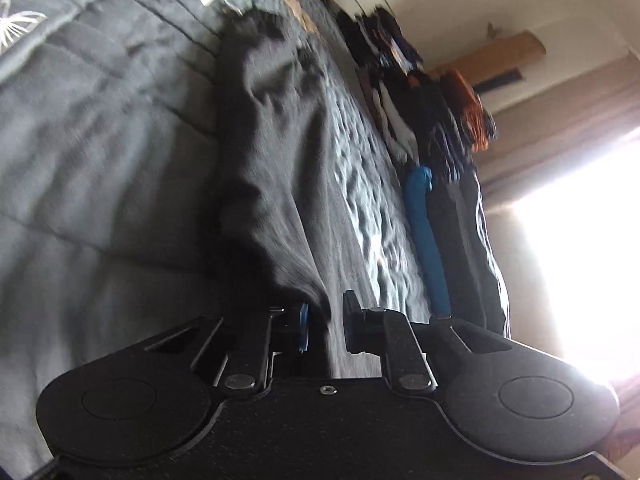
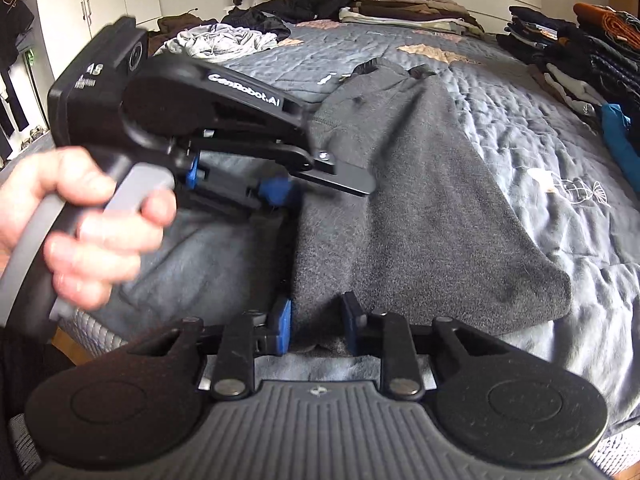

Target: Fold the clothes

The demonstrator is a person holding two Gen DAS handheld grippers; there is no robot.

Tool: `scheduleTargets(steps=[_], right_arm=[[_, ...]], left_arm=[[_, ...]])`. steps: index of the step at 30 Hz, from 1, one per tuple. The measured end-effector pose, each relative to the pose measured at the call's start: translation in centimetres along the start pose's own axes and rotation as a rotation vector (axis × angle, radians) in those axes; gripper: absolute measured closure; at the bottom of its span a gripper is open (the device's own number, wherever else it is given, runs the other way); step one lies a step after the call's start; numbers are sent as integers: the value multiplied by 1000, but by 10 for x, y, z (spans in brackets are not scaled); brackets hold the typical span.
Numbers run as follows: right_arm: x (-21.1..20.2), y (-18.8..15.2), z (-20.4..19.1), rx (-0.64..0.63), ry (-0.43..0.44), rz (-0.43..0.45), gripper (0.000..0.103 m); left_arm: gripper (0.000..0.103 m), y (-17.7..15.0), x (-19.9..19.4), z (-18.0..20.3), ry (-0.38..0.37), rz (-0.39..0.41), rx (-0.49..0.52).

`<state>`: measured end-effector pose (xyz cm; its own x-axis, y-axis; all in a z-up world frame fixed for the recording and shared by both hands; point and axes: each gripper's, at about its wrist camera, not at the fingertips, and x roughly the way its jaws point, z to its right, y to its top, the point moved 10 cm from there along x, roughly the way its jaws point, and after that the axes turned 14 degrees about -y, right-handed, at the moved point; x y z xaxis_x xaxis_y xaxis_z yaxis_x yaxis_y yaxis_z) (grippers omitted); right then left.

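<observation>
Bed [image 2: 520, 128]: soft, limp grey garment [image 2: 420, 200]; your left gripper [image 1: 326, 320] and right gripper [image 2: 316, 320] each pinch its near hem.

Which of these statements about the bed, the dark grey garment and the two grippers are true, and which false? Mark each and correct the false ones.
1. The dark grey fleece garment lies on a grey quilted bedspread. True.
2. The right gripper has fabric between its blue-padded fingers. True.
3. The left gripper is held by a robot arm. False: a person's hand grips its handle.
4. Folded clothes are stacked along the bed's right edge. True.
5. The bedspread is plain red. False: it is grey.
</observation>
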<state>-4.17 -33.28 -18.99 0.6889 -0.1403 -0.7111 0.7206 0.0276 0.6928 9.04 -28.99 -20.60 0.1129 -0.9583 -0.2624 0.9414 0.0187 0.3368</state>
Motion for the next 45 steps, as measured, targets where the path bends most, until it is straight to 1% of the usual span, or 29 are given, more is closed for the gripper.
scheduleTargets(steps=[5,7,8,10,12,13,14,15,16,18,19,22,23,24,25,26,28,30,31,34,39,41,44,45], right_arm=[[-1,-8,-8,-40,10,6,78],[-1,-9,-8,-48,12,8,78],[-1,-9,-8,-49,15,7,78],[-1,-8,-8,-47,16,7,78],[0,-10,-10,-56,9,11,78],[0,-10,-11,-63,5,15,78],[0,-11,-12,-68,3,15,78],[0,-12,-13,-73,1,16,78],[1,-13,-14,-78,0,16,78],[0,-16,-16,-88,2,17,78],[-1,-17,-17,-92,4,18,78],[-4,-21,-19,-102,12,18,78],[-4,-22,-19,-105,14,18,78],[-5,-23,-18,-102,18,17,77],[-7,-23,-17,-94,22,19,75],[-8,-22,-17,-86,26,21,75],[-11,-21,-15,-69,33,24,73],[-17,-20,-13,-40,63,12,72],[-20,-19,-12,-24,78,5,69],[-23,-20,-11,-8,109,-17,65],[-33,-18,-7,74,156,-22,63],[-36,-16,-6,80,157,-12,62],[-39,-10,-7,56,144,14,60],[-39,-7,-7,58,141,23,60]], left_arm=[[86,6,3,-8,-4,1,-50],[77,8,5,-11,-5,1,-70],[69,9,6,-13,-6,2,-80],[68,14,7,-11,2,21,-57],[69,19,9,-9,11,45,-25],[73,25,6,-10,21,73,-19],[88,34,2,-14,41,114,-19],[92,44,-4,-18,58,158,-27],[92,53,-10,-22,70,201,-39],[92,65,-18,-30,82,248,-68],[92,64,-18,-30,77,244,-76],[91,51,-15,-26,51,194,-84],[87,47,-14,-24,42,177,-87],[75,43,-12,-23,33,161,-90],[69,39,-11,-21,24,144,-93],[66,34,-10,-20,15,127,-95],[65,26,-8,-17,-3,94,-101],[57,18,-7,-14,-21,61,-106],[56,13,-6,-12,-30,44,-109],[54,13,-13,-14,6,70,-84],[54,16,-27,-17,80,132,-35],[54,24,-32,-21,93,168,-26],[57,33,-30,-23,87,184,-21],[63,35,-29,-23,86,191,-20]])
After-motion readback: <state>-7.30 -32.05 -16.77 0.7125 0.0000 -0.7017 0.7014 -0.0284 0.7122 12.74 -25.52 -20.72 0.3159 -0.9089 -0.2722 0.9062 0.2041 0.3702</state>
